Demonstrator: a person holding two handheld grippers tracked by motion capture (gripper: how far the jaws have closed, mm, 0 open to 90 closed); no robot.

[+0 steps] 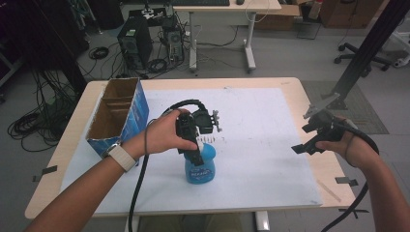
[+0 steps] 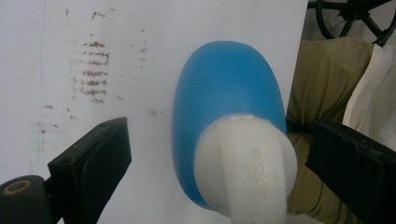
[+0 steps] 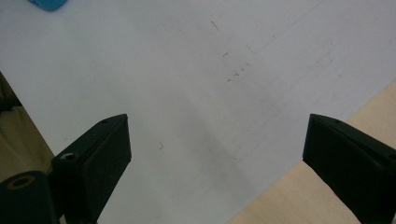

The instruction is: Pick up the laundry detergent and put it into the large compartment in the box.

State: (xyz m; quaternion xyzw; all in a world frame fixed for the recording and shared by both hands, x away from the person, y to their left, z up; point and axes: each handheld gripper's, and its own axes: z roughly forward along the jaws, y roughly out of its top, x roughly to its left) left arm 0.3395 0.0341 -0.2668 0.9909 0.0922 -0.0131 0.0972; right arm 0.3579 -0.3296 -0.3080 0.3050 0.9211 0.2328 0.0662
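Left gripper [image 2: 219,154] hovers wide over the blue bottle [image 2: 229,102], jaws straddling its white cap [image 2: 247,163]. Centre, then squeeze evenly. Right gripper [image 3: 215,154], right of the bottle, gapes empty.

Left forearm in from bottom left, watch on wrist, hand [image 1: 164,133] wrapped around left tool [image 1: 193,150], pointing steeply down; jaws wide apart, nothing pinched between. Right forearm in from bottom right, hand [image 1: 355,147] gripping right tool [image 1: 307,140] raised above worktop edge, aimed left; jaws spread wide, empty. Tools well apart.
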